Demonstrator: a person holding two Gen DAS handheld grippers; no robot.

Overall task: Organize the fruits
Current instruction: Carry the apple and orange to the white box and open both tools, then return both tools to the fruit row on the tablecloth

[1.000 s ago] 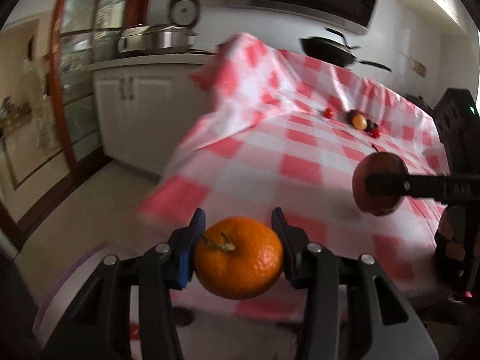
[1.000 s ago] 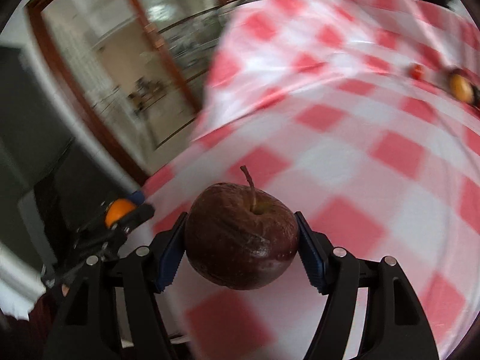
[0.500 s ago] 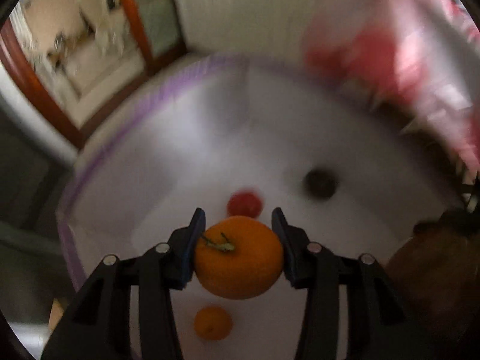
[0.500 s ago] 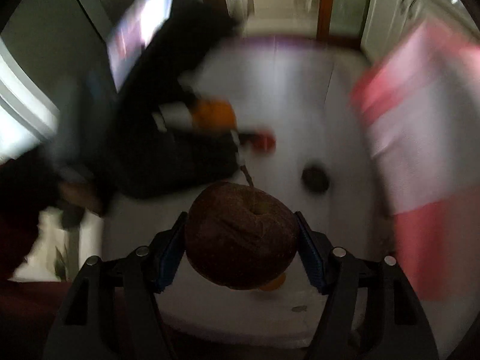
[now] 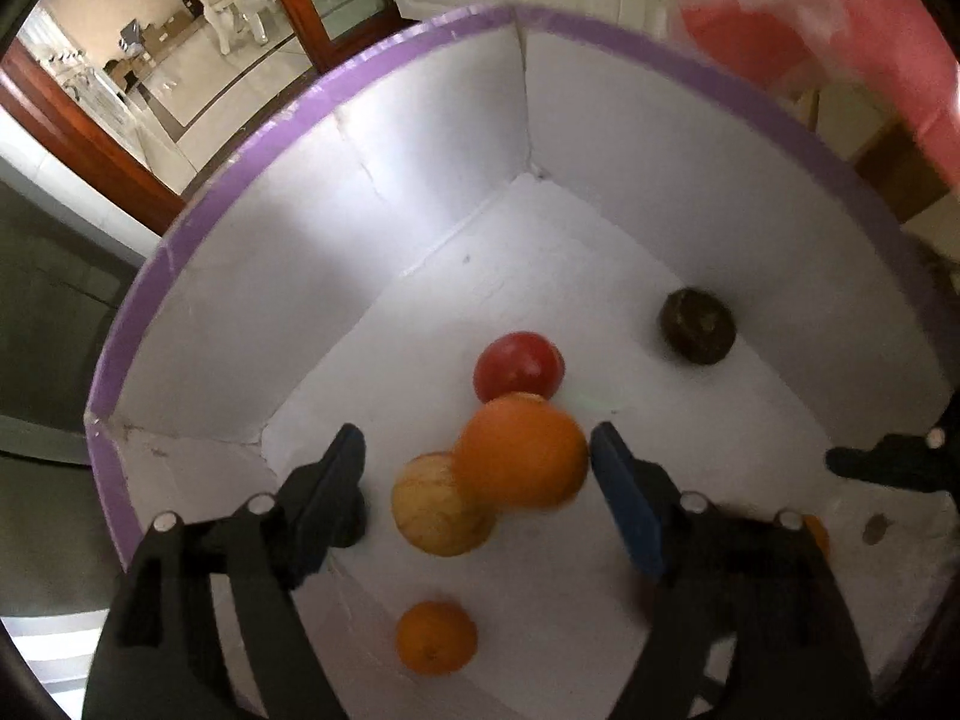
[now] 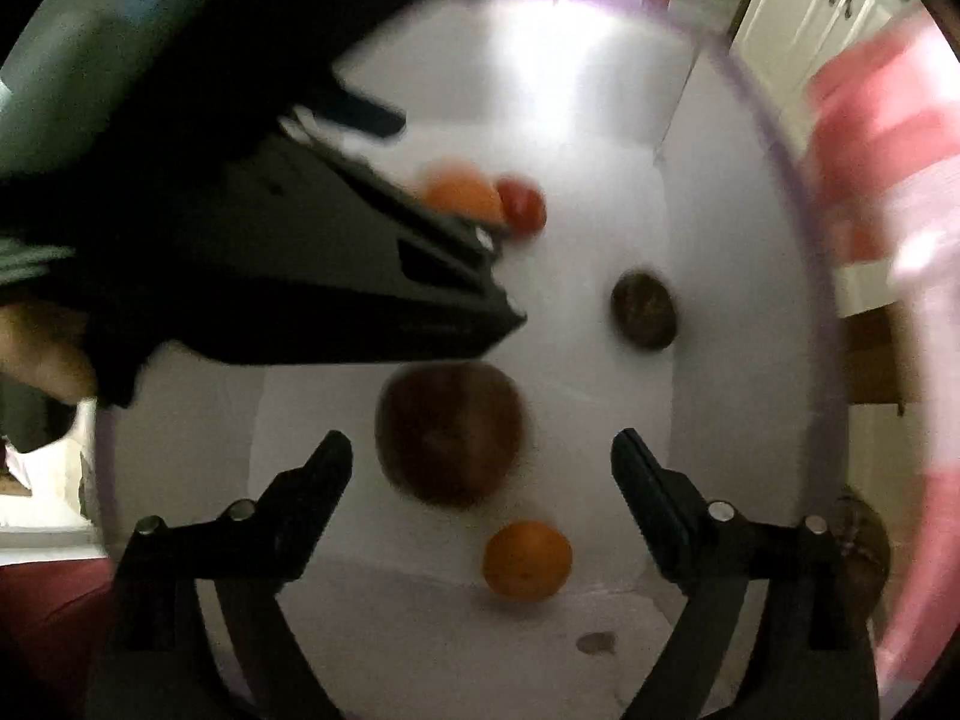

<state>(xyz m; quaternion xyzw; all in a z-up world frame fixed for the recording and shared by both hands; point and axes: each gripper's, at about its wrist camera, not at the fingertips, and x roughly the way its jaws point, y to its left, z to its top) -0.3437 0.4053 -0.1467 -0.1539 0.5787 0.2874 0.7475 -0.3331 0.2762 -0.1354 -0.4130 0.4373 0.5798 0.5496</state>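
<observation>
I look down into a white box with a purple rim. My left gripper hangs over it with its jaws opening; the orange is blurred between them, clear of both pads. In the right wrist view my right gripper is also opening, and the dark red apple is blurred below it, free of the pads. On the box floor lie a red fruit, a dark fruit, a yellowish fruit and a small orange.
The red and white checked cloth hangs at the upper right of the box. A wood-framed glass door and floor lie beyond the far rim. The left gripper's black body crosses the right wrist view, with a hand behind it.
Both grippers swung from over the checked table down over the box, then opened. The orange and the apple have left the pads and are dropping into the box.
</observation>
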